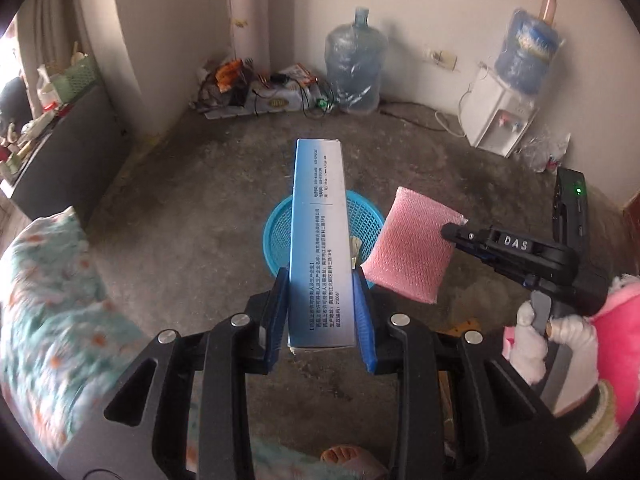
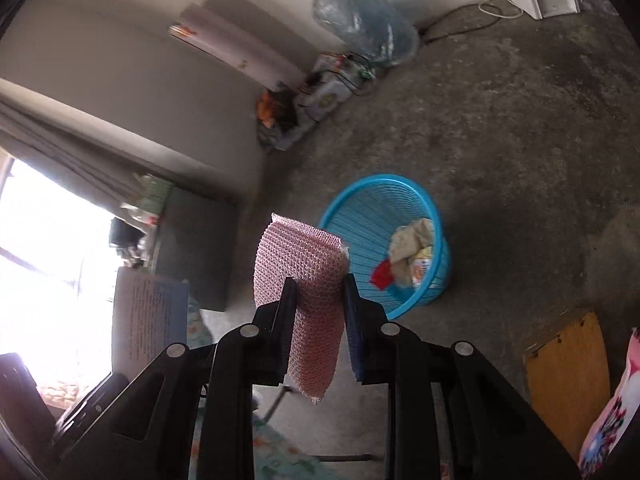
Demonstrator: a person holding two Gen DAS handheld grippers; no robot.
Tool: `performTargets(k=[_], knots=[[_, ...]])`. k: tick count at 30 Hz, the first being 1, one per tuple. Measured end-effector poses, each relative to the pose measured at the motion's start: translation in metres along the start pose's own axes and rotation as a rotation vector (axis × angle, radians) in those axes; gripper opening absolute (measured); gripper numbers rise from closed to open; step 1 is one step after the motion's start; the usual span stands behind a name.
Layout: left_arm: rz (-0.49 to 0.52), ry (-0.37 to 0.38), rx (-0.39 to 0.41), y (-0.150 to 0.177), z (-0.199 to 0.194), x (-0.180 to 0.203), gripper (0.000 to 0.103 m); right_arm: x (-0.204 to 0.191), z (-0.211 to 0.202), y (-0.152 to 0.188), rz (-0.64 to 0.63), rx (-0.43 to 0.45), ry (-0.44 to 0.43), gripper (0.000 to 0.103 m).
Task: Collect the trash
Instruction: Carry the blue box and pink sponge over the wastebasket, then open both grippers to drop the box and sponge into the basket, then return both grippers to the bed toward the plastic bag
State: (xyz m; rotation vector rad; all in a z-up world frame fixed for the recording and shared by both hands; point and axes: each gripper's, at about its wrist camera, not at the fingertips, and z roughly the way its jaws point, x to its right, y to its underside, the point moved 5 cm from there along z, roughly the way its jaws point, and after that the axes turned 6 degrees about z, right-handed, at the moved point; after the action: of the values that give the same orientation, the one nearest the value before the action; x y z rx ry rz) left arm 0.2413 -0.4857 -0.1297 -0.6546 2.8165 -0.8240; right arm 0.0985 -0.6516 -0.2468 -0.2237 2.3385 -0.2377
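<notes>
Two pieces of trash in hand, one per gripper, both carried above the floor.

Nearest, left gripper: fingers clamped on the long sides of a blue printed carton, which stands on end and points away from the camera. Its far end overlaps the basket in the left wrist view, so it appears to hang over or just short of the rim.

Beside it to the right, right gripper: fingers closed on a pink foam mesh sleeve, pinched about mid-length with the loose ends free above and below. In the right wrist view the sleeve sits left of the basket, not yet over the opening. A white-gloved hand holds this tool.

Middle distance, blue mesh basket on the bare concrete floor, already containing crumpled paper and wrappers.

Far: water jug and a pile of clutter in the corner; water dispenser at the right wall.

Step judged: transport to the basket, nearly complete. Next move calls for bringing each item squarely over the opening, the sleeve needing more travel rightward, then spreading the fingers; the tall carton may tip against the rim if let go off-centre.
</notes>
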Motion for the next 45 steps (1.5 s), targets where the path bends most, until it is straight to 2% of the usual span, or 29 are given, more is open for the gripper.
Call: performTargets(k=[2,4,5,6,9,14,17,19,22,25,27,29,30,33,36,39,45], knots=[[0.005,0.001,0.016,-0.014,0.028,-0.002,0.03,0.005,0.024,-0.011,0.011,-0.005,0.041,0.024],[-0.027,0.044,0.03,-0.029,0.058,-0.006,0.031,0.01,0.053,-0.025,0.012,-0.032,0.091,0.028],[-0.042,0.022,0.024,-0.034,0.071,-0.012,0.042,0.016,0.068,-0.029,0.027,-0.057,0.129,0.037],[-0.057,-0.011,0.018,-0.035,0.081,-0.018,0.058,0.025,0.087,-0.03,0.051,-0.097,0.174,0.047],[-0.081,-0.082,-0.004,-0.036,0.102,-0.035,0.06,0.044,0.108,-0.026,0.077,-0.137,0.237,0.047],[-0.148,-0.043,-0.003,-0.029,0.086,-0.06,0.06,0.062,0.099,-0.012,0.107,-0.127,0.197,0.047],[-0.145,-0.013,0.019,-0.026,0.058,-0.074,0.06,0.067,0.076,-0.002,0.117,-0.103,0.157,0.047],[-0.152,0.018,0.051,-0.021,0.022,-0.083,0.06,0.065,0.056,0.009,0.127,-0.093,0.132,0.048],[-0.167,0.057,0.099,-0.009,-0.04,-0.097,0.06,0.053,0.03,0.022,0.106,-0.088,0.085,0.048],[-0.205,0.073,0.184,0.009,-0.118,-0.122,0.06,0.023,0.003,0.034,0.03,-0.091,0.018,0.049],[-0.24,0.043,0.263,0.03,-0.18,-0.139,0.065,-0.003,-0.014,0.045,-0.042,-0.096,-0.028,0.057],[-0.278,0.008,0.334,0.055,-0.233,-0.152,0.067,-0.031,-0.028,0.06,-0.123,-0.117,-0.079,0.058],[-0.304,-0.012,0.374,0.076,-0.266,-0.16,0.069,-0.048,-0.034,0.069,-0.168,-0.135,-0.102,0.059],[-0.364,-0.073,0.448,0.133,-0.331,-0.17,0.071,-0.09,-0.049,0.095,-0.27,-0.191,-0.169,0.061],[-0.405,-0.124,0.479,0.188,-0.369,-0.17,0.071,-0.136,-0.067,0.132,-0.41,-0.247,-0.236,0.061],[-0.428,-0.149,0.475,0.235,-0.382,-0.156,0.072,-0.166,-0.079,0.165,-0.485,-0.31,-0.292,0.063],[-0.445,-0.168,0.413,0.298,-0.357,-0.116,0.072,-0.201,-0.083,0.238,-0.568,-0.481,-0.332,0.064]])
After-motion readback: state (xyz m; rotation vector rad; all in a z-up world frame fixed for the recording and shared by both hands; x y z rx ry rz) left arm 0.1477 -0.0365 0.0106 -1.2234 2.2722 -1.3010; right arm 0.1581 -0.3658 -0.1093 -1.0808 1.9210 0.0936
